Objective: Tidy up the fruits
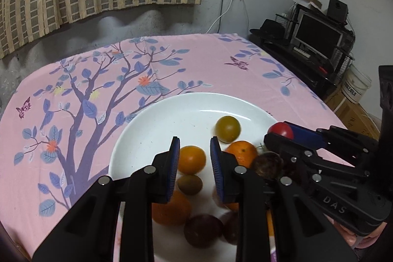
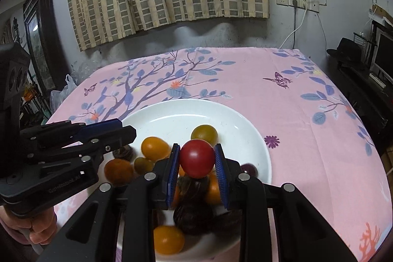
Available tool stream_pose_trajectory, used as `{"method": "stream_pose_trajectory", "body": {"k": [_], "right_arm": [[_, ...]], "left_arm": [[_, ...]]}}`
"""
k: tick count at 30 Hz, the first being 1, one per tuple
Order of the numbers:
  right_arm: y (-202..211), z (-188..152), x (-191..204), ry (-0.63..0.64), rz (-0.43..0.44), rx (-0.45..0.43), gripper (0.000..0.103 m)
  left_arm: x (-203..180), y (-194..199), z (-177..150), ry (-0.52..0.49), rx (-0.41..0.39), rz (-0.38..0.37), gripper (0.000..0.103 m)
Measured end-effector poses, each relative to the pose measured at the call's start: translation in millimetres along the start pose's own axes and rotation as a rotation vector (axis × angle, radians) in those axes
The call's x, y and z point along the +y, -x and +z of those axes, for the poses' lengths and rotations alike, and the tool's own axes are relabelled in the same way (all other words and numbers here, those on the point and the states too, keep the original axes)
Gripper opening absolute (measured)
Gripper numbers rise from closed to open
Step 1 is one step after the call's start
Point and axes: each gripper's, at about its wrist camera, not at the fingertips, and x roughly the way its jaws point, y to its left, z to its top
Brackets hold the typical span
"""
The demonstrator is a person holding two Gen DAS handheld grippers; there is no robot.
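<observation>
Gripping a red tomato [image 2: 197, 158] over the white plate [image 2: 172, 114], right tongs [image 2: 197, 160]; left tongs [image 1: 194, 156] released.

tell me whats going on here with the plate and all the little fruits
A person is sorting small fruits with a handheld gripper in each hand. The right gripper is shut on a red tomato, held above the white plate. The left gripper is open, with nothing between its fingers, above an orange fruit on the same plate. Orange, green and dark purple fruits lie on the plate, which sits on a pink floral tablecloth.
</observation>
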Motion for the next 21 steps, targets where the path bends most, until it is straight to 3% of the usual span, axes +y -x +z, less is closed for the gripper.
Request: {"method": "stream_pose_trajectory", "body": {"k": [3, 4, 5, 7, 8, 11, 16, 21], "right_arm": [[-8.0, 3.0, -2.9, 0.003, -0.008, 0.006, 0.029], [-8.6, 2.9, -2.8, 0.002, -0.007, 0.007, 0.029], [-8.4, 2.8, -3.3, -0.001, -0.004, 0.008, 0.032], [-3.9, 1.9, -1.3, -0.002, -0.003, 0.006, 0.045], [2.1, 1.2, -0.5, 0.001, -0.007, -0.006, 0.05], [25.3, -4.6, 1.3, 0.017, 0.006, -0.026, 0.066], [68.6, -34.8, 11.1, 0.032, 0.019, -0.02, 0.088], [100.0, -90.5, 27.5, 0.102, 0.003, -0.022, 0.092]], "left_arm": [[2.9, -11.2, -1.1, 0.014, 0.015, 0.017, 0.025], [3.3, -12.2, -2.2, 0.02, 0.019, 0.031, 0.032], [3.7, -11.4, -3.5, 0.025, 0.024, 0.049, 0.053], [4.6, -3.3, -6.8, 0.046, 0.015, 0.107, 0.079], [5.6, 3.2, -8.7, 0.054, 0.004, 0.124, 0.085], [8.7, 32.2, -20.2, 0.066, -0.006, 0.117, 0.094], [7.5, 84.9, -58.6, 0.076, -0.035, 0.154, 0.098], [0.2, 125.1, -113.9, 0.075, -0.04, 0.234, 0.098]]}}
